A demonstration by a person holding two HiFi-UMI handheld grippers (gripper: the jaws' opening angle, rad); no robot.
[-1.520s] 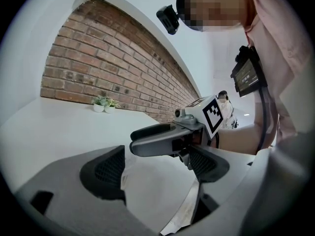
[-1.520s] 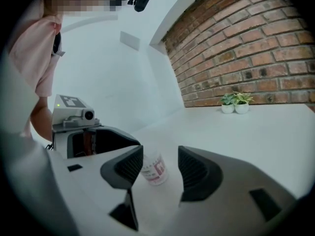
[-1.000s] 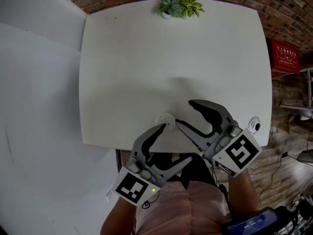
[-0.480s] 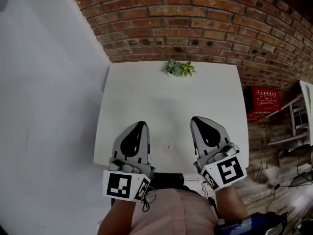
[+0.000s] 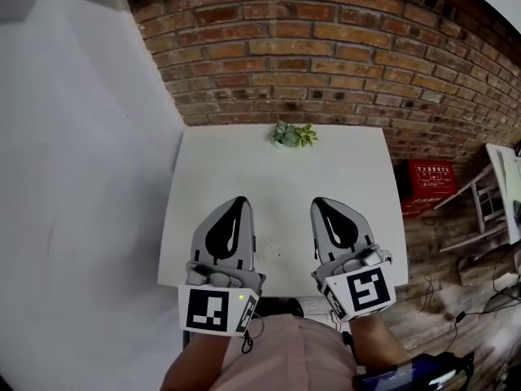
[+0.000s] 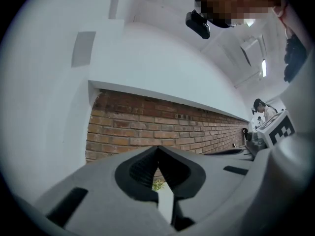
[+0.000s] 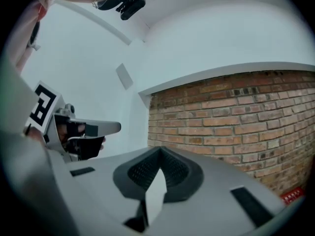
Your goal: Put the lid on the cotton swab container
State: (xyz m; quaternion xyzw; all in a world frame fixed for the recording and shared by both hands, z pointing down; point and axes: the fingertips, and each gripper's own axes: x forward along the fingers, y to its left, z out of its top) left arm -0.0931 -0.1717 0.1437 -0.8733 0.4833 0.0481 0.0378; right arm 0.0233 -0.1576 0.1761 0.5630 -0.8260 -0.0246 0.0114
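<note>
The cotton swab container [image 5: 277, 253] is a small white round thing on the white table [image 5: 244, 161], near its front edge. It is too small to tell how its lid sits. My left gripper [image 5: 236, 203] and right gripper [image 5: 318, 204] are held up side by side above the table's near part, with the container below and between them. Both point level at the brick wall. The left gripper's [image 6: 157, 148] jaws have just closed and meet with nothing between them, and so do the right gripper's [image 7: 160, 149].
A small potted plant [image 5: 295, 134] stands at the table's far edge against the brick wall [image 5: 326, 55]. A white wall [image 5: 81, 177] runs along the left. A red crate [image 5: 430, 177] sits on the floor at the right, with white furniture [image 5: 501, 194] beyond it.
Both grippers rose from beside the container and tilted up to level. Their jaws went from wide open to shut, empty. The head view lifted, and the brick wall came into sight.
</note>
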